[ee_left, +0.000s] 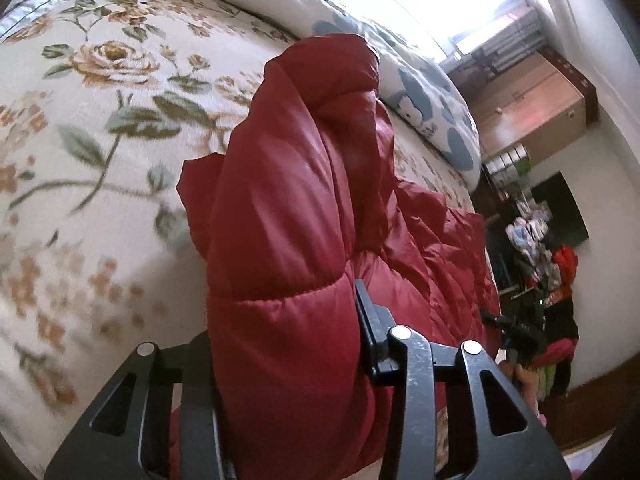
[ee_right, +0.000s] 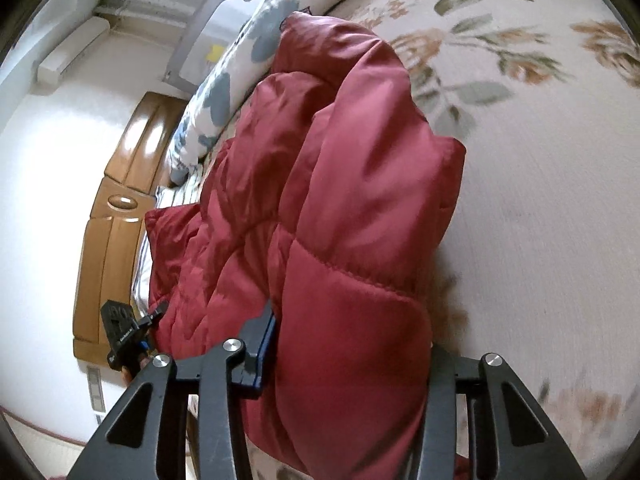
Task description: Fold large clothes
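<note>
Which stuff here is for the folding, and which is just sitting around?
For the folding: red puffy jacket, left gripper, right gripper.
Just there: floral bedspread, blue-patterned quilt, wooden headboard, clothes pile.

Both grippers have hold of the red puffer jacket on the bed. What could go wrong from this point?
The left gripper and right gripper each pinch a thick, slick roll of the jacket; it could slip out. The loose part trailing on the floral bedspread may drag and bunch, spoiling the fold.
</note>
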{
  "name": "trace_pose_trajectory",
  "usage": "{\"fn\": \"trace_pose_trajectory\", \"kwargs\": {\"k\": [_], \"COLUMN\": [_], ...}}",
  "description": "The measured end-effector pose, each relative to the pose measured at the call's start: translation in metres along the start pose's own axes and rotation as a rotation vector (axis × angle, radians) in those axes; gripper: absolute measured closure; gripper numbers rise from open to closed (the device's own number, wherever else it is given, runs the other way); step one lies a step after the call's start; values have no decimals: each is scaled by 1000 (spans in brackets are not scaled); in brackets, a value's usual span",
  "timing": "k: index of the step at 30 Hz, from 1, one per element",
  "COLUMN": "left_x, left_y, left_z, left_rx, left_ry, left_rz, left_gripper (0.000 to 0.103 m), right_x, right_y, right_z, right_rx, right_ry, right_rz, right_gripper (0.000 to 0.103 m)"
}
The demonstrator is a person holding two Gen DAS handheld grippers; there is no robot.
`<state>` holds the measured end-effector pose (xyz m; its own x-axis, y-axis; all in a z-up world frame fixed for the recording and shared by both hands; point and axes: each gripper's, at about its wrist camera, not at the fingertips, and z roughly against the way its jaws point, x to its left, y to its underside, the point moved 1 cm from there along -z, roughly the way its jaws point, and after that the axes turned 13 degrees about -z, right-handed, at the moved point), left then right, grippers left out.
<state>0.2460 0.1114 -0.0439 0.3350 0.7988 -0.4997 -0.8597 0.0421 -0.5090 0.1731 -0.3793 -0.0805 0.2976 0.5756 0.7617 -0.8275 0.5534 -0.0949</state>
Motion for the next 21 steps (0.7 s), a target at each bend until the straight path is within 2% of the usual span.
{"fn": "trace_pose_trajectory", "kwargs": {"k": [4, 12, 21], "left_x": [-6, -7, 3], "left_y": [25, 60, 80], "left_z": [20, 41, 43], "left_rx": [12, 41, 51], "left_ry": [15, 34, 39], "left_rz": [-1, 18, 38], "left_gripper": [65, 65, 65], "right_x": [-3, -9, -17], "right_y": [32, 72, 80], "right_z": [14, 25, 25], "right_rx": [20, 37, 53], "right_ry": [0, -20, -47], "right_rz": [4, -29, -63], "right_gripper": [60, 60, 57]}}
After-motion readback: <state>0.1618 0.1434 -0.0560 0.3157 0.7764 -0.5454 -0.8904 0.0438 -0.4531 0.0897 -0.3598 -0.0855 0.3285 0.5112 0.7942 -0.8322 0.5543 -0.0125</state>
